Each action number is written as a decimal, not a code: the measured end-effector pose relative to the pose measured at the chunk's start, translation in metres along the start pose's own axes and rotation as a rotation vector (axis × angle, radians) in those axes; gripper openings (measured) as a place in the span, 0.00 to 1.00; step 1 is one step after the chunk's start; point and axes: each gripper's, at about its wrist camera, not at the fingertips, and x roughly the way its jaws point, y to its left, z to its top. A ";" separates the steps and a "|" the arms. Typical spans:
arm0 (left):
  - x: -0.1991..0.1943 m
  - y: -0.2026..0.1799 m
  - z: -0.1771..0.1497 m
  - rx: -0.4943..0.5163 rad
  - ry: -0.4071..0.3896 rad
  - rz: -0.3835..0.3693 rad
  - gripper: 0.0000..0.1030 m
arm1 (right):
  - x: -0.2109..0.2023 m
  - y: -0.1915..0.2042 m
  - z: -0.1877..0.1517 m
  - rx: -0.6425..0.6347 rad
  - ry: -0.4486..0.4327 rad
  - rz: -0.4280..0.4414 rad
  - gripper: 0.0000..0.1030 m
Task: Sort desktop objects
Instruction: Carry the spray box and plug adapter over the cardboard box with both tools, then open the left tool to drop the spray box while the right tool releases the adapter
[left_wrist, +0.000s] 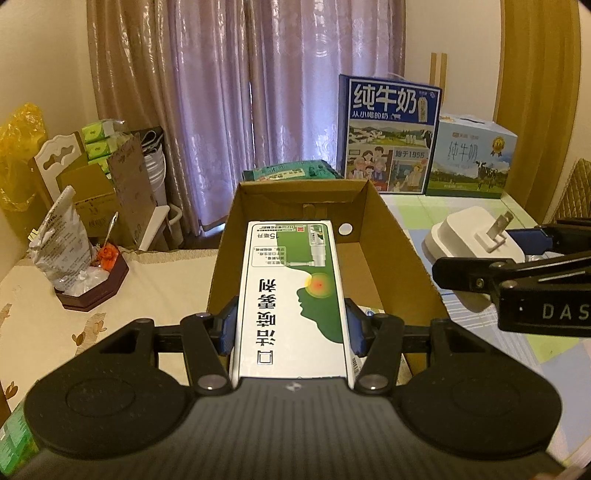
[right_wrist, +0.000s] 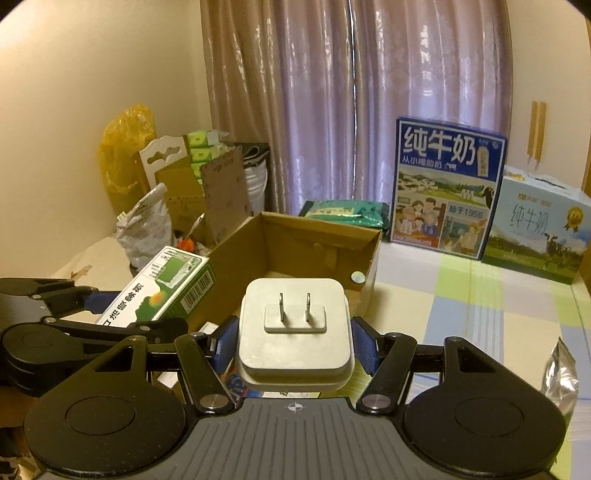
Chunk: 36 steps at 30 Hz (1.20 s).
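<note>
The left gripper (left_wrist: 291, 325) holds a green and white medicine box (left_wrist: 291, 295) between its 2 blue pads, in the centre of the frame, above the open cardboard box (left_wrist: 399, 258). The right gripper (right_wrist: 295, 347) clamps a white plug adapter (right_wrist: 295, 332), its 2 metal prongs facing up, in the lower centre, near the cardboard box's front edge. A blue milk carton (right_wrist: 447, 188) stands at the upper right.

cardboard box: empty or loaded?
Looks empty: the cardboard box shows a bare floor in the right wrist view; its near corner is hidden behind the white charger.
</note>
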 end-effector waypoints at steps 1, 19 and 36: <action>0.002 0.000 0.000 0.001 0.004 -0.002 0.50 | 0.002 -0.001 0.000 0.002 0.003 0.000 0.60; 0.042 0.003 0.002 0.018 0.043 -0.024 0.50 | 0.036 -0.012 0.001 0.033 0.029 -0.002 0.60; 0.045 0.013 0.006 0.000 0.025 0.001 0.43 | 0.048 -0.017 0.000 0.057 0.039 0.008 0.60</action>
